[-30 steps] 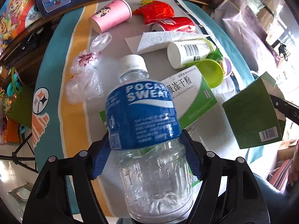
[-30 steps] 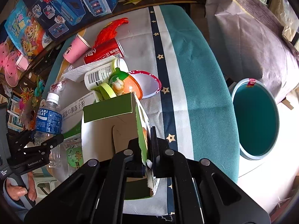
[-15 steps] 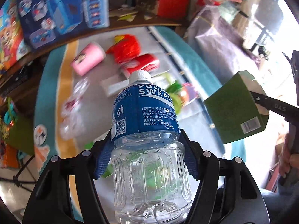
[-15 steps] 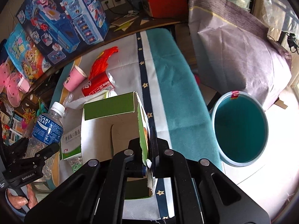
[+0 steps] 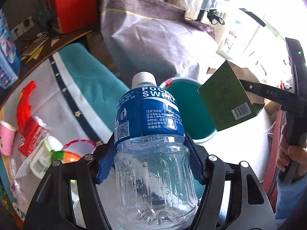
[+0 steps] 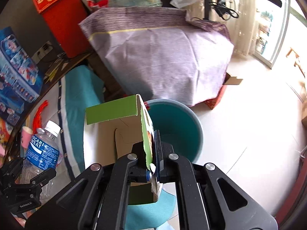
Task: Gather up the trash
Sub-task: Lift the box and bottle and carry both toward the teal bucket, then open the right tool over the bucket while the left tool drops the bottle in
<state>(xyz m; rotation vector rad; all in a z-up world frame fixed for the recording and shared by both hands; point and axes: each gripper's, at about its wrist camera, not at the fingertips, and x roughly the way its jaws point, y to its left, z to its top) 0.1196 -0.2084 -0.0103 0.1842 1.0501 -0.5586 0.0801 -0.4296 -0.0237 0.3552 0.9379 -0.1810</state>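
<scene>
My left gripper (image 5: pixel 151 161) is shut on an empty clear Pocari Sweat bottle (image 5: pixel 151 153) with a blue label and white cap, held upright in the air. My right gripper (image 6: pixel 151 153) is shut on one wall of an open green cardboard box (image 6: pixel 119 134). The box (image 5: pixel 228 97) also shows at the right of the left wrist view, held by the right gripper (image 5: pixel 247 88). A teal trash bin (image 6: pixel 178 126) stands on the floor just beyond the box; it shows behind the bottle in the left wrist view (image 5: pixel 188 103). The bottle shows at the lower left of the right wrist view (image 6: pixel 41 153).
The table with a teal and white cloth (image 5: pixel 84 88) holds more trash: a red wrapper (image 5: pixel 24 105), a red can (image 5: pixel 32 134), a pink cup (image 5: pixel 6 140), a white bottle (image 5: pixel 45 157). A large purple-covered bundle (image 6: pixel 163 57) sits behind the bin. White floor (image 6: pixel 249 115) lies to the right.
Both grippers have swung right, away from the table, carrying the bottle and the box. The teal bin has come in front of both; the table trash has slid to the left edge.
</scene>
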